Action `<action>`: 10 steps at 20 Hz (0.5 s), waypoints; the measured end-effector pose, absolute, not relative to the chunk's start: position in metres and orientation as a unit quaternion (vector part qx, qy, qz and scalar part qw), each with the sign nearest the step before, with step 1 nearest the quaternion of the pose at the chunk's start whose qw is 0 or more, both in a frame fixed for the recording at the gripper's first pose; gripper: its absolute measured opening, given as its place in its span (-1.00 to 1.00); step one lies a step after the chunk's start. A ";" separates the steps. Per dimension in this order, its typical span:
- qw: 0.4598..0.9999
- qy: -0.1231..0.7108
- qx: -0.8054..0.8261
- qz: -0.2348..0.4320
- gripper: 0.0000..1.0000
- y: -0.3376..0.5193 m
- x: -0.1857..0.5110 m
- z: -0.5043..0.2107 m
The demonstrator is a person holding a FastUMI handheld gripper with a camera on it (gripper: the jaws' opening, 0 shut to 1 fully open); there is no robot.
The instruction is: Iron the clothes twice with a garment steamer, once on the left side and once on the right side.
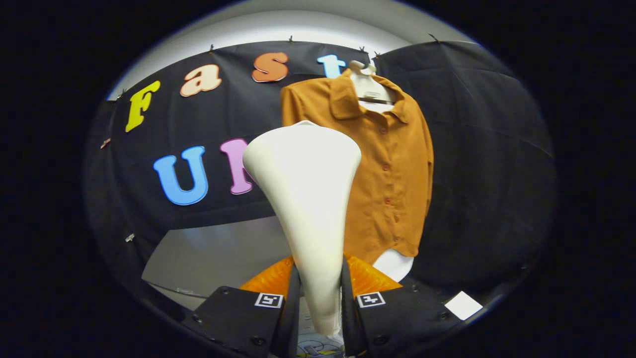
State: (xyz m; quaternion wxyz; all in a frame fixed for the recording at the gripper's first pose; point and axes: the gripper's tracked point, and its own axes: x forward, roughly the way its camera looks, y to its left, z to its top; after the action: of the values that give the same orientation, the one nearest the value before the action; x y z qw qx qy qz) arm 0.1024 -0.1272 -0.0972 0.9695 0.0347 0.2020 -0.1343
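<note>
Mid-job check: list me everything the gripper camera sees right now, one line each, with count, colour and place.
Cream plastic garment steamer head: one, cream, clamped between the fingers, its wide end up, in front of the shirt.
Mustard-brown button-up shirt: one, mustard-brown, hanging beyond the steamer against the booth wall, buttoned.
White plastic hanger: one, white, inside the shirt's collar, hook at the top.
White rounded object: one, white, just under the shirt's hem; I cannot tell what it is.
Black cloth booth wall: black, behind everything.
Grey floor: pale grey, below the wall, left of the steamer.
Gripper: one, both fingers pressing the steamer's narrow neck.
</note>
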 end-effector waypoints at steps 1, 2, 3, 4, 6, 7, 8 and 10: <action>0.972 0.199 0.031 -0.118 -0.22 -0.105 0.101 -0.095; 0.975 0.197 0.027 -0.103 -0.22 -0.085 0.100 -0.092; 0.977 0.194 0.026 -0.089 -0.22 -0.068 0.101 -0.090; 0.978 0.190 0.026 -0.076 -0.22 -0.052 0.103 -0.087; 0.981 0.181 0.024 -0.058 -0.22 -0.028 0.103 -0.081; 0.983 0.177 0.022 -0.050 -0.22 -0.019 0.104 -0.079; 0.984 0.174 0.020 -0.043 -0.22 -0.009 0.105 -0.076; 0.985 0.168 0.014 -0.033 -0.22 0.006 0.105 -0.072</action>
State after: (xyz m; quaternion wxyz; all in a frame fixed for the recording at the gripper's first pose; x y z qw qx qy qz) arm 0.1046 0.0056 -0.0723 0.9852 0.0143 0.1676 -0.0328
